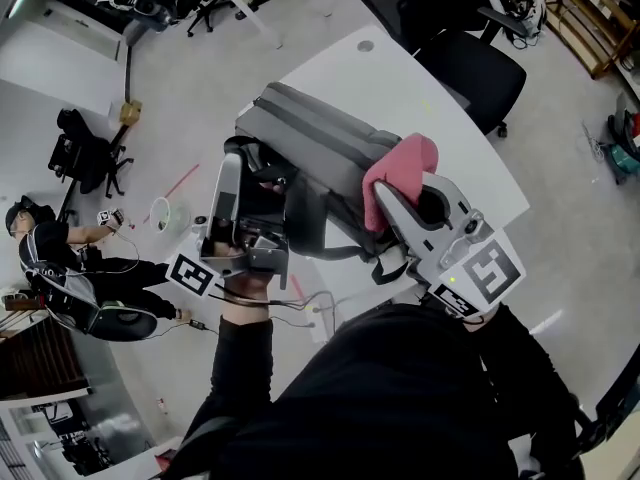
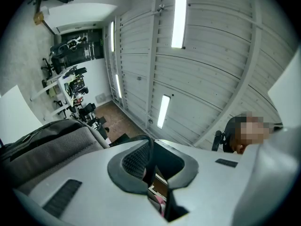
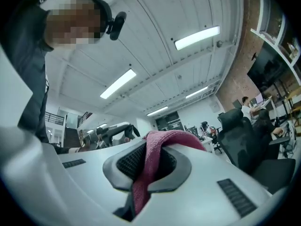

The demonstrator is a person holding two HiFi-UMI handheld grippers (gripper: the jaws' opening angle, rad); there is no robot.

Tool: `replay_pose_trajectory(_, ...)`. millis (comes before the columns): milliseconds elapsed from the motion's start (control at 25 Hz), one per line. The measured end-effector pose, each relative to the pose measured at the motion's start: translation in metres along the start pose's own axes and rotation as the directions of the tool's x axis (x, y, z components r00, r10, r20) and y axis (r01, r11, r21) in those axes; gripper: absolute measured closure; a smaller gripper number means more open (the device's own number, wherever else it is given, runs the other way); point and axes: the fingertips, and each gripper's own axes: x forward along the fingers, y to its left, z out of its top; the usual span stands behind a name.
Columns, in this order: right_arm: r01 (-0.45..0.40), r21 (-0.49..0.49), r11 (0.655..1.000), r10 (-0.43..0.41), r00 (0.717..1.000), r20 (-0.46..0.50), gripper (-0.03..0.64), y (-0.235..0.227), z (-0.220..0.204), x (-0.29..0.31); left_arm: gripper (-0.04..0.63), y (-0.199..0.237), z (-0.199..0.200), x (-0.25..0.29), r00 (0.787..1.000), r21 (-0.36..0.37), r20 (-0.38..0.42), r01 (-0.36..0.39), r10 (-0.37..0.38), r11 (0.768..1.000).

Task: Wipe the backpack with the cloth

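The grey backpack (image 1: 320, 148) is seen lying on the white table (image 1: 420, 88) beneath it. The left gripper (image 2: 151, 163) is closed tight on a thin black strap (image 2: 149, 149) at the backpack's near left end. The right gripper (image 3: 148, 169) is clamped on the pink cloth (image 3: 162, 140), which is bunched over the jaws and held at the backpack's near right corner; contact cannot be confirmed. The backpack is judged soft and slack, likely to sag or slide under a push, so it is best steadied by the strap. The cloth is judged light and limp, best gripped by a fold so that a loose pad is left for wiping.
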Motion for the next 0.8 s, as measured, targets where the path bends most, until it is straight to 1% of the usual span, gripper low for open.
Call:
replay_pose_trajectory(80, 0.023, 0.038, 0.999, -0.022, 0.999, -0.032, 0.589, -0.002, -0.028, -0.002, 0.557, 0.001, 0.001, -0.002, 1.000, -0.004, 0.005, -0.004, 0.004, 1.000)
replay_pose_trajectory(120, 0.048, 0.063, 0.997, -0.044, 0.997, -0.066, 0.589, -0.007, -0.047, -0.007, 0.557, 0.003, 0.001, -0.003, 1.000, -0.005, 0.007, -0.005, 0.005, 1.000)
replay_pose_trajectory(240, 0.105, 0.092, 0.990, -0.083, 0.974, -0.210, 0.589, -0.019, -0.107, -0.028, 0.557, 0.005, 0.002, -0.004, 1.000, -0.007, 0.007, -0.001, 0.001, 1.000)
replay_pose_trajectory(360, 0.118, 0.122, 0.985, -0.078, 0.953, -0.294, 0.589, -0.020, -0.141, -0.041, 0.557, 0.006, 0.002, -0.003, 1.000, -0.012, 0.005, -0.001, 0.001, 1.000)
replay_pose_trajectory(640, 0.130, 0.159, 0.979, -0.060, 0.921, -0.386, 0.589, -0.022, -0.203, -0.053, 0.557, 0.005, 0.000, -0.011, 1.000, -0.014, 0.000, -0.007, 0.007, 1.000)
replay_pose_trajectory(800, 0.143, 0.176, 0.974, -0.066, 0.921, -0.383, 0.590, -0.012, -0.209, -0.062, 0.557, -0.005, 0.000, -0.023, 1.000, -0.018, -0.004, -0.003, 0.003, 1.000)
